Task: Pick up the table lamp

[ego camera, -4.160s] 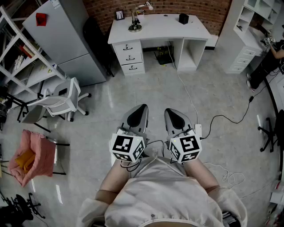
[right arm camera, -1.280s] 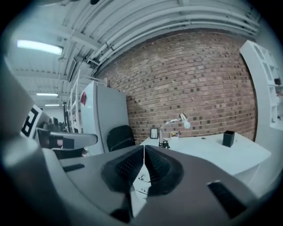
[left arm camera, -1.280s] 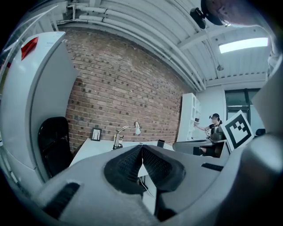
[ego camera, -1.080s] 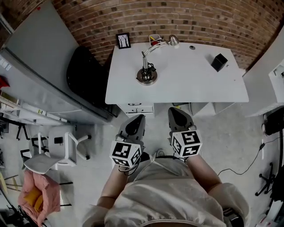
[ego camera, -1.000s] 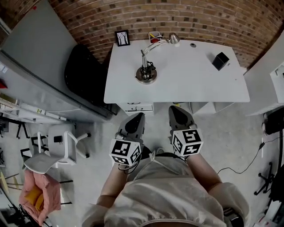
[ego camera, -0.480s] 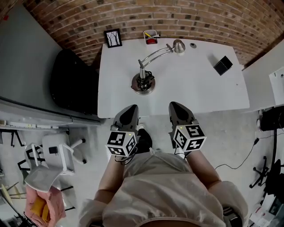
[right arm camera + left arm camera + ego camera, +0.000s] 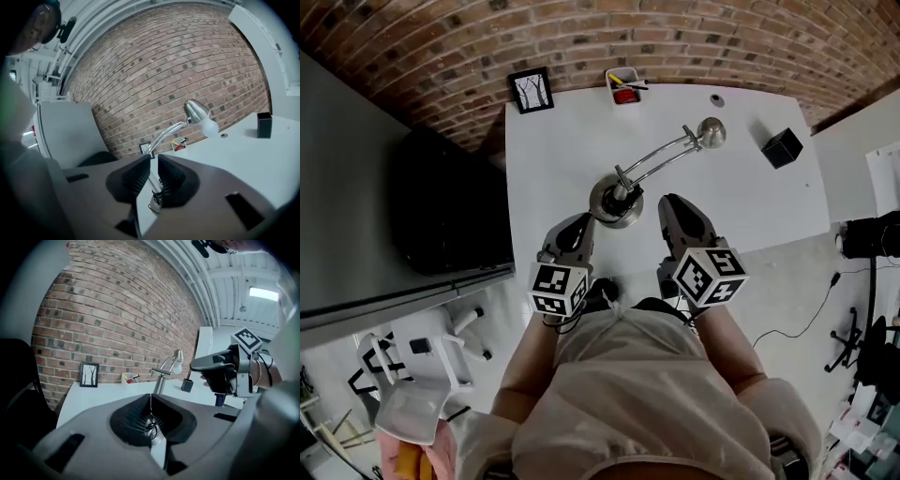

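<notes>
The table lamp (image 7: 616, 201) stands on the white desk (image 7: 553, 159), with a round metal base, a curved chrome arm and a small shade (image 7: 711, 132) off to the right. My left gripper (image 7: 583, 223) is shut and empty just in front and left of the base. My right gripper (image 7: 669, 202) is also shut and empty, close on the base's right, under the arm. In the left gripper view the lamp (image 7: 161, 372) rises just beyond my left gripper (image 7: 150, 397). In the right gripper view the lamp's arm (image 7: 165, 134) shows past my right gripper (image 7: 153, 161).
A brick wall backs the desk. Along the far edge stand a framed picture (image 7: 531, 91) and a pen cup (image 7: 624, 84), with a black box (image 7: 782, 147) at the right. A dark chair (image 7: 450, 206) sits left of the desk.
Both grippers have moved forward from the floor side of the desk over its front edge, ending on either side of the lamp base. The lamp has stayed put.
</notes>
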Available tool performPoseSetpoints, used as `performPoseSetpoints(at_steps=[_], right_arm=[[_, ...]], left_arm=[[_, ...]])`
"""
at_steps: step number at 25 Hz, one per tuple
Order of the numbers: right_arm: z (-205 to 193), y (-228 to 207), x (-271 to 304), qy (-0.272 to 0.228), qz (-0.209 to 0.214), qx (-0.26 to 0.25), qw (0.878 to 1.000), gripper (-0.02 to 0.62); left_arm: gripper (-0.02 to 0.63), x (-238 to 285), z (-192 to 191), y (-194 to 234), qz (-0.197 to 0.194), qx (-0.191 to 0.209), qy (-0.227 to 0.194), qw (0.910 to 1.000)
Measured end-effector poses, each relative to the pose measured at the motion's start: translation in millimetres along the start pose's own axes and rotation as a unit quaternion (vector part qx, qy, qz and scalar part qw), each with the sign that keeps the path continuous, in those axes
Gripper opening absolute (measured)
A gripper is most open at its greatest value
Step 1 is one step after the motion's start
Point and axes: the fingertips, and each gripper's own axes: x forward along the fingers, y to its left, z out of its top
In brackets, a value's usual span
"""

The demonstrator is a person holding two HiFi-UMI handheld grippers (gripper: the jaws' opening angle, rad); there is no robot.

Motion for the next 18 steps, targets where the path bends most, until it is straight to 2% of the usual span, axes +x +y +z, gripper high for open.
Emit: performPoseSetpoints(at_steps=[1,2,3,4,8,11,18], right_arm=[[5.5,1.4,7.5,-0.006,0.002,0.007,1.000,0.035],[10.1,3.2,14.6,-0.011,0.006,0.014,1.000,0.068],[13.3,5.0,21.0,-0.013,0.011,0.020,1.000,0.147],[14.9,6.1,26.7,-0.013,0.014,0.026,0.999,0.196],[15.2,3.2,47.4,-0.003,0.014,0.047,0.999,0.238],[17.4,-2.3,59.4,0.002,0.018,0.077,0.997,0.245],[35.7,-5.5,84.1,-0.009,0.062,0.152,0.986,0.245]], left_arm=[[0.018,3.9,-2.2,7.5,-0.002,-0.001,0.004,1.0000],[0.018,7.6,-4.5,14.4,-0.003,-0.003,0.007,1.0000],[0.018,10.9,-7.4,19.9,-0.003,-0.007,0.010,0.9999],[0.018,14.0,-10.7,23.9,-0.003,-0.013,0.014,0.9998],[0.018,27.7,-19.5,30.8,-0.006,-0.024,0.026,0.9994],[0.018,37.5,-19.3,32.2,-0.005,-0.026,0.029,0.9992],[0.018,48.5,-25.4,35.9,0.007,-0.021,0.047,0.9986]])
